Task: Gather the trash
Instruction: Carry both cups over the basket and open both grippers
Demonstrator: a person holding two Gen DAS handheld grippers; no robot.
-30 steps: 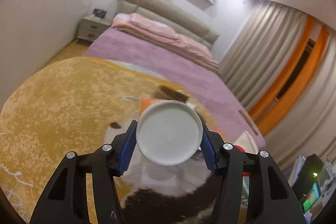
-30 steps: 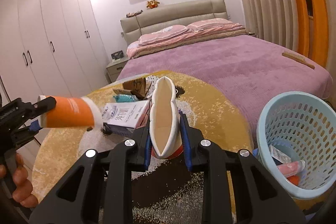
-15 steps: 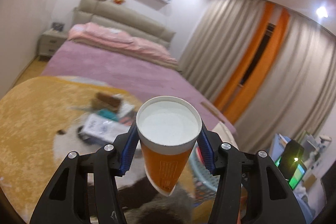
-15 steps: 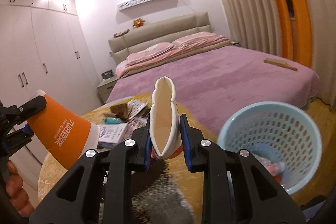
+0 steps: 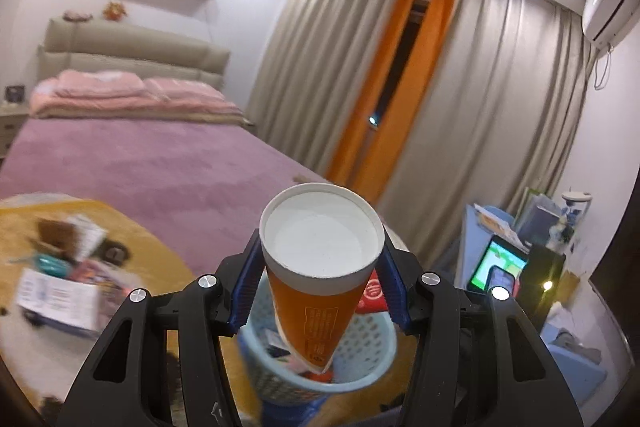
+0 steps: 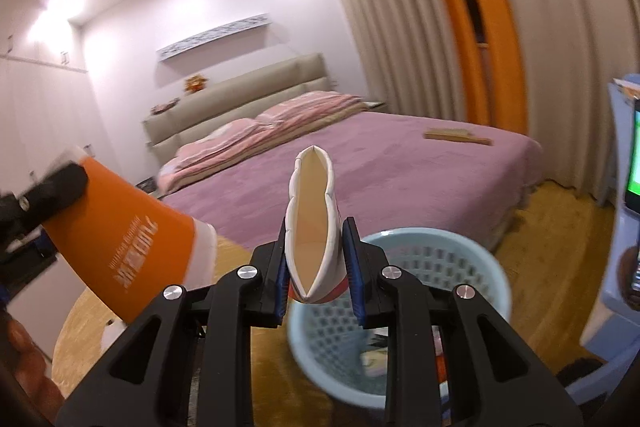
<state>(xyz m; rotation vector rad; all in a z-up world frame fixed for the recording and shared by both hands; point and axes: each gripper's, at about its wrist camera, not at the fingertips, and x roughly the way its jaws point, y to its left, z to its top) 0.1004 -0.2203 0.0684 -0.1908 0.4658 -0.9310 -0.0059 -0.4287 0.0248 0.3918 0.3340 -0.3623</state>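
- My left gripper (image 5: pixel 320 279) is squeezing an orange paper cup (image 5: pixel 320 267) between its jaws. I see the cup's white bottom facing me, and its open end points down past the jaws.
- Right under those jaws sits the blue trash basket (image 5: pixel 360 351). I think I hold the cup there so it can drop straight in.
- My right gripper (image 6: pixel 316 263) is pinching a second cup, the squashed cup (image 6: pixel 314 227), flat between its jaws. It sticks up above them.
- The basket is just below and in front of the right jaws too, so both cups are close to going in.
- Both grippers are lifted up and tipped toward the basket, side by side.
- More trash (image 5: pixel 64 279) lies on the yellow rug (image 5: pixel 120 227), far off to the left of my left jaws. It looks blurry.
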